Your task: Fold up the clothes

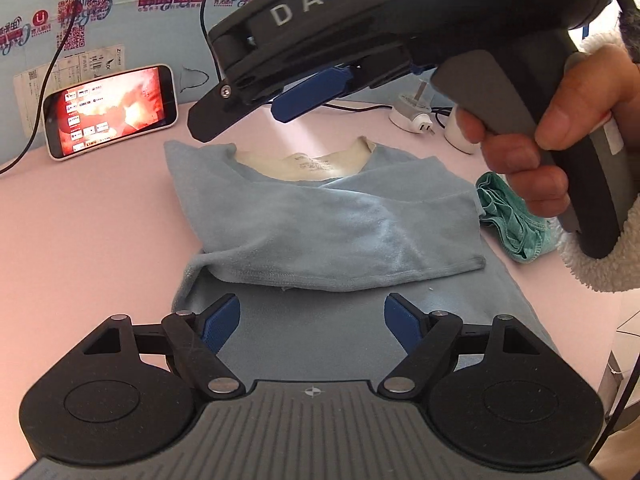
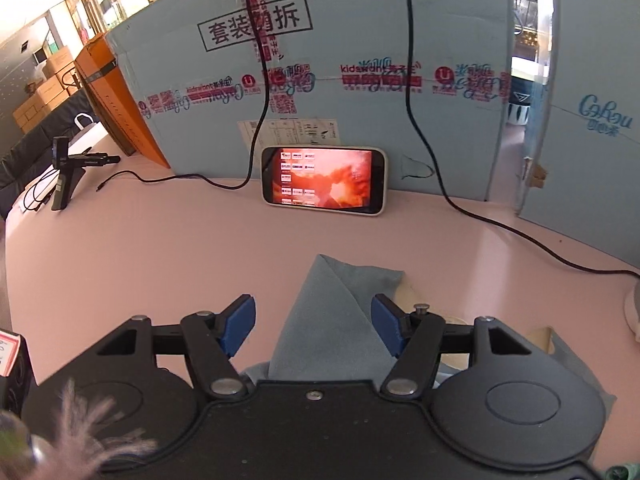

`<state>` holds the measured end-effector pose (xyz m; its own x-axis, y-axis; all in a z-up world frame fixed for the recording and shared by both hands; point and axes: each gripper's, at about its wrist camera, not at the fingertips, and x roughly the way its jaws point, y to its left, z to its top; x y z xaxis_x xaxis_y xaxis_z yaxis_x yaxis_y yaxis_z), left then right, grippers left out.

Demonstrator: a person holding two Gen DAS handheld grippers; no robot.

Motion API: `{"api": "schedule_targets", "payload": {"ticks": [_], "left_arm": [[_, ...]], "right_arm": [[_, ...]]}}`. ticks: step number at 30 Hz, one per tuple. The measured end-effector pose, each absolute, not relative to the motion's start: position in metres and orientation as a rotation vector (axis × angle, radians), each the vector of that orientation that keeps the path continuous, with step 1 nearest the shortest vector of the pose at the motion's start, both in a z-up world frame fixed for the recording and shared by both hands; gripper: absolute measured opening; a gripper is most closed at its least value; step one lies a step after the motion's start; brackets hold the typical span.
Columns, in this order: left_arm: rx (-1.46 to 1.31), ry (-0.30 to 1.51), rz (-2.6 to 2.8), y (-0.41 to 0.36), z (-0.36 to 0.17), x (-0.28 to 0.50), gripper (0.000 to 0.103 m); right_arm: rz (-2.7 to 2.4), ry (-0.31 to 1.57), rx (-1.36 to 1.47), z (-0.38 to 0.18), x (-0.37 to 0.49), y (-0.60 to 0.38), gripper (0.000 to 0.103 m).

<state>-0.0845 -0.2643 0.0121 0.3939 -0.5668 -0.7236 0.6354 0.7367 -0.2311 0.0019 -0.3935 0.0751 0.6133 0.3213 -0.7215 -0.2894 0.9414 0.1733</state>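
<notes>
A light blue top [image 1: 332,232] lies on the pink table [image 1: 100,216], its cream inner collar [image 1: 304,164] facing away and both sleeves folded across the chest. My left gripper [image 1: 312,320] is open over the garment's lower half, with nothing between the blue pads. The right gripper [image 1: 292,92], held by a hand [image 1: 560,136], hovers above the collar end. In the right wrist view my right gripper [image 2: 314,324] is open above a folded corner of the top [image 2: 332,320], holding nothing.
A phone [image 1: 112,108] with a lit screen leans against the blue cardboard wall [image 2: 360,60]. A teal garment [image 1: 508,216] is bunched to the right of the top. Cables [image 2: 460,208], a white charger [image 1: 412,118] and an orange box [image 2: 116,100] line the table's far side.
</notes>
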Motion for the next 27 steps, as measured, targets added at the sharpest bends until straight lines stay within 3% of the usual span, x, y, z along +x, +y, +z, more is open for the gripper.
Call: {"api": "schedule_targets", "payload": {"ticks": [11, 14, 16, 17, 23, 27], "left_arm": [[-0.004, 0.872, -0.759, -0.267, -0.002, -0.06, 0.078], [-0.016, 0.866, -0.753, -0.266, -0.004, -0.055, 0.078], [-0.029, 0.857, -0.746, -0.264, -0.005, -0.051, 0.078], [-0.031, 0.856, -0.737, -0.263, -0.006, -0.049, 0.077], [-0.077, 0.878, -0.67, -0.248, -0.007, -0.035, 0.047], [-0.084, 0.879, -0.642, -0.241, -0.008, -0.035, 0.041]], "right_arm": [[0.4, 0.882, -0.147, 0.046, 0.058, -0.346, 0.061], [0.384, 0.931, -0.173, 0.035, 0.066, -0.345, 0.042], [0.368, 0.95, -0.167, 0.032, 0.068, -0.349, 0.012], [0.346, 0.948, -0.162, 0.033, 0.067, -0.353, 0.009], [0.259, 0.944, -0.059, 0.044, 0.053, -0.388, 0.008], [0.245, 0.947, 0.129, 0.042, 0.043, -0.421, 0.013]]}}
